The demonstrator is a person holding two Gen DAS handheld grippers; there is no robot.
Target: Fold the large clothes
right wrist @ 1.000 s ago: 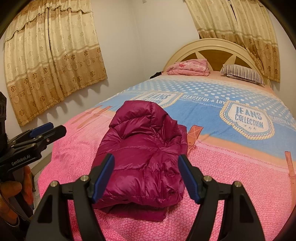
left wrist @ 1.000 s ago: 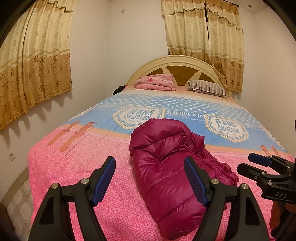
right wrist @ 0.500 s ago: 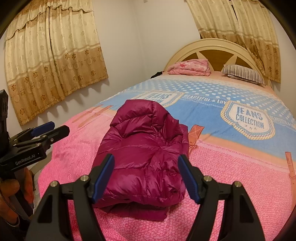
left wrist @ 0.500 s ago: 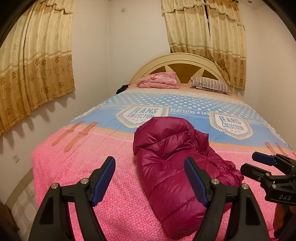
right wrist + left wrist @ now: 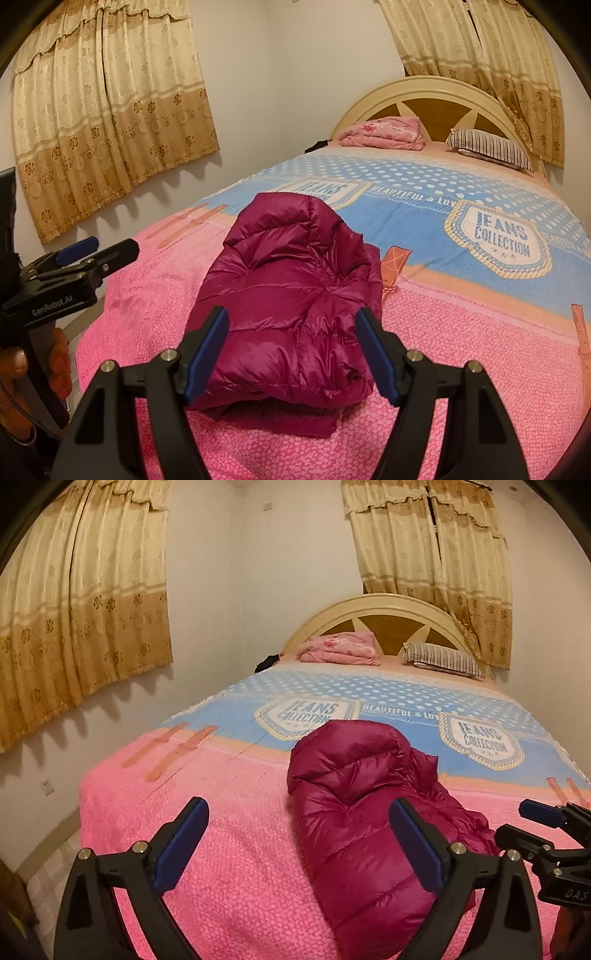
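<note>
both tongs released above the folded down jacket

left wrist view. left gripper (image 5: 295,843) hangs with its jaws spread wide over the foot of the bed (image 5: 207,812); they have just been opening further, and nothing sits pressed between the pads. the magenta down jacket (image 5: 365,812) lies as a puffy folded bundle on the pink part of the bedspread, in front of and a little to the right of my left tongs, its rounded hood end pointing toward the headboard (image 5: 384,609). my right gripper (image 5: 546,834) shows at the right edge, beside the bundle and apart from it.

right wrist view. right gripper (image 5: 291,354) is also released: both blue pads stand clear of the cloth, with the jacket (image 5: 291,291) seen between and beyond them, resting on the bed (image 5: 480,350). a flatter layer pokes out under the near edge of the bundle. my left gripper (image 5: 99,251) appears at the left edge, held in my hand (image 5: 55,362), clear of the jacket. a pink folded blanket (image 5: 384,133) and a striped pillow (image 5: 491,147) lie well apart at the head.

risk, as i judge it: the fold looks done, but slick, air-filled fabric tends to spring back, so the top layer may slide off or balloon open. a careless pad brushing the bundle on withdrawal could drag it undone.
</note>
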